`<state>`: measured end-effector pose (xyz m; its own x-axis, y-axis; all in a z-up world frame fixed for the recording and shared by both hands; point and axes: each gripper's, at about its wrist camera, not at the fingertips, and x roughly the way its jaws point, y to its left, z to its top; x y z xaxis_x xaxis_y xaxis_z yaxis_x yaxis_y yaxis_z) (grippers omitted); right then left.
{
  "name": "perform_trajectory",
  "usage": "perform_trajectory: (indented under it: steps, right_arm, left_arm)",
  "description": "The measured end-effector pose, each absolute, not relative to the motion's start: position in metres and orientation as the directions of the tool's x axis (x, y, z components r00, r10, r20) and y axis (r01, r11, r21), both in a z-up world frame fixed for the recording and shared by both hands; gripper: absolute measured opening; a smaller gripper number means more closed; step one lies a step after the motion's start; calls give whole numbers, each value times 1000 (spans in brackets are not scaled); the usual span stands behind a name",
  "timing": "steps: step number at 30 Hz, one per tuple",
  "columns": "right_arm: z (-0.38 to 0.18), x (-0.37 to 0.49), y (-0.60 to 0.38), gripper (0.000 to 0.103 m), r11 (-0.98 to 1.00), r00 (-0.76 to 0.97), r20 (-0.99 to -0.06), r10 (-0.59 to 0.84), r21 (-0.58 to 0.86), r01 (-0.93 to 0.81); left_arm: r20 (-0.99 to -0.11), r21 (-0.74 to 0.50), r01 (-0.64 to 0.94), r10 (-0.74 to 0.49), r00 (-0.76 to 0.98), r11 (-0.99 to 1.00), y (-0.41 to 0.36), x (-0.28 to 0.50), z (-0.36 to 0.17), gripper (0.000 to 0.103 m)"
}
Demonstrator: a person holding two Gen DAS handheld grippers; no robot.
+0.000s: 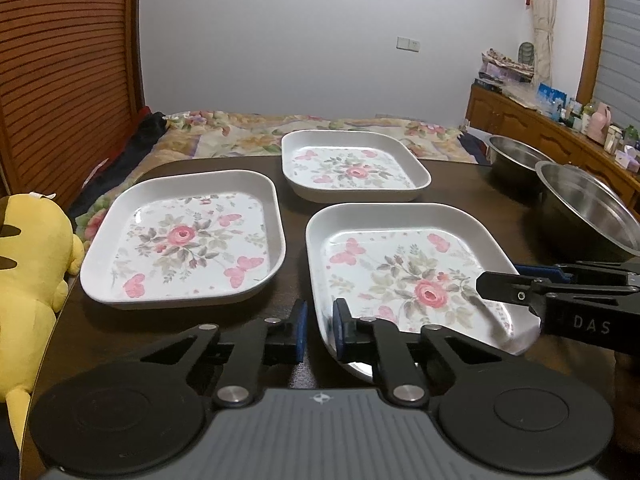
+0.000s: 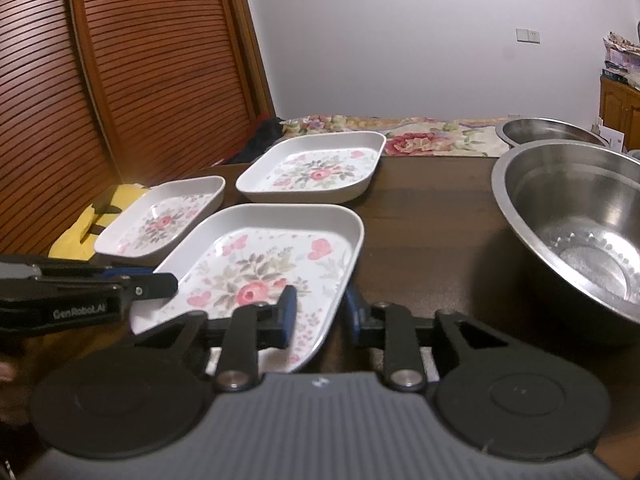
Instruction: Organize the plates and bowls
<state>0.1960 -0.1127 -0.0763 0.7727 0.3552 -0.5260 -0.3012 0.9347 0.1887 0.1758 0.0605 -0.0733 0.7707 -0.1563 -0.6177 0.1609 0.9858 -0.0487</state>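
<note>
At table near edge | left gripper [image 1: 320,330], right gripper [image 2: 320,314] both straddle nearest plate [image 1: 404,264] rim, parted

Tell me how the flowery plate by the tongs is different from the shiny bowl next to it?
The nearest flowery plate is white, squarish and shallow with pink roses; the near steel bowl is round, deep, plain and silvery. The plate's near corners sit between both tongs, left and right; nothing touches the bowl. Both are empty on the dark table.

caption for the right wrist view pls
Both grippers straddle the near white floral square plate's rim beside steel bowls.
</note>
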Motion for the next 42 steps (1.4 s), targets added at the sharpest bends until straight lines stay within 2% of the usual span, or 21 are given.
perform_trajectory:
  steps: [2, 7, 13, 25, 42]
  right_arm:
    - [-77, 197, -114, 25, 934, 770, -528, 358, 195, -300]
    - [-77, 198, -114, 25, 932, 768, -528, 362, 198, -302]
    - [-76, 196, -116, 18, 934, 773, -525, 356, 187, -303]
    - [-58, 165, -121, 18, 919, 778, -489, 395, 205, -337]
    - [-68, 119, -122, 18, 902, 747, -504, 432, 237, -362]
  left_arm:
    - [-617, -50, 163, -159, 771, 985, 60, 176, -74, 11]
    - [-615, -50, 164, -160, 772, 985, 60, 177, -75, 11]
    - [-610, -65, 161, -167, 775, 985, 61, 174, -74, 10]
    - [-575, -74, 170, -181, 798, 983, 62, 136, -56, 11]
    - [-571, -109, 188, -216, 792, 976, 71, 80, -60, 11]
